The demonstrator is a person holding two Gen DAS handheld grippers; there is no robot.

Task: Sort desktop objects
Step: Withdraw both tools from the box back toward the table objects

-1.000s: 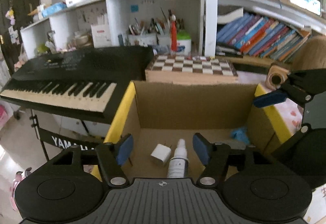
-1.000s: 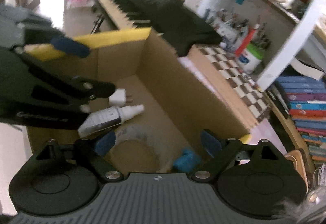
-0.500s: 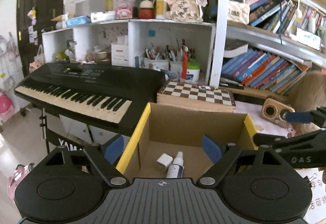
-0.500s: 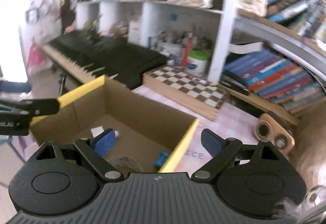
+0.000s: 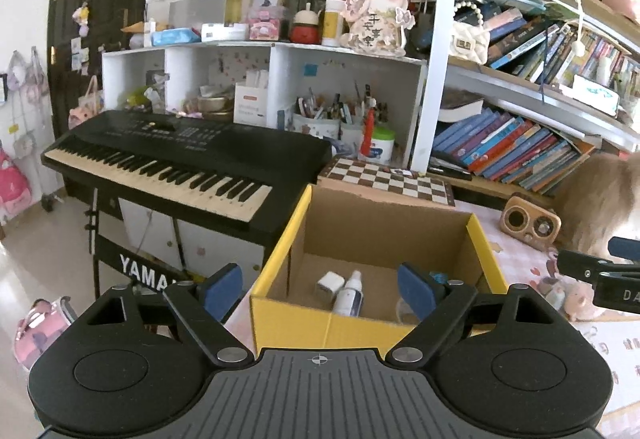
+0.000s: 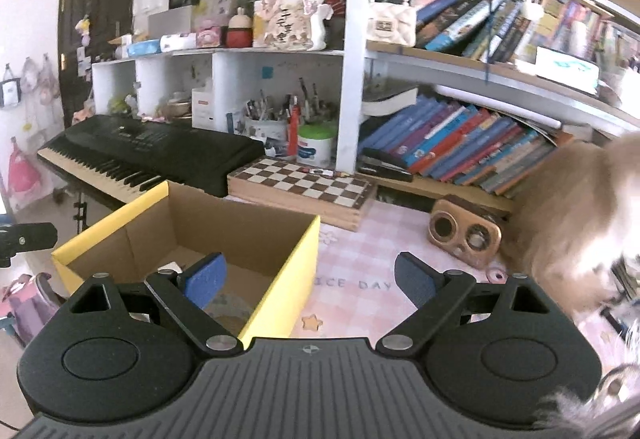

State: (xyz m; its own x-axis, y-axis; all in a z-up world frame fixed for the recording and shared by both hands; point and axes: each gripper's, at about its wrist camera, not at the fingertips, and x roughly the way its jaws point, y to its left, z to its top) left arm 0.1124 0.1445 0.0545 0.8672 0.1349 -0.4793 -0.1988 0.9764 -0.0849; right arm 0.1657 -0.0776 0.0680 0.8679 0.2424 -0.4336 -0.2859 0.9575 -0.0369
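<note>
A cardboard box (image 5: 280, 259) with yellow outer walls stands open on the pink-clothed desk. Inside it lie a white plug adapter (image 5: 330, 284), a small white spray bottle (image 5: 349, 295) and a blue item (image 5: 438, 275). My left gripper (image 5: 320, 285) hovers in front of and above the box, open, with nothing between its pads. In the right wrist view my right gripper (image 6: 310, 281) is also open and empty, above the box's near right corner (image 6: 280, 279). A clear tape roll (image 6: 230, 305) shows in the box there. The right gripper's fingers (image 5: 580, 266) show at the left wrist view's right edge.
A black keyboard (image 5: 160, 167) on a stand sits left of the box. A chessboard (image 5: 388, 177) lies behind it. A wooden speaker (image 5: 530, 225) and something tan and furry (image 6: 568, 223) are at the right. Crowded shelves of books and pen cups line the back.
Both grippers have drawn back and risen from inside the box. The left jaws have widened, leaving the spray bottle lying in the box. The right gripper has rolled level.
</note>
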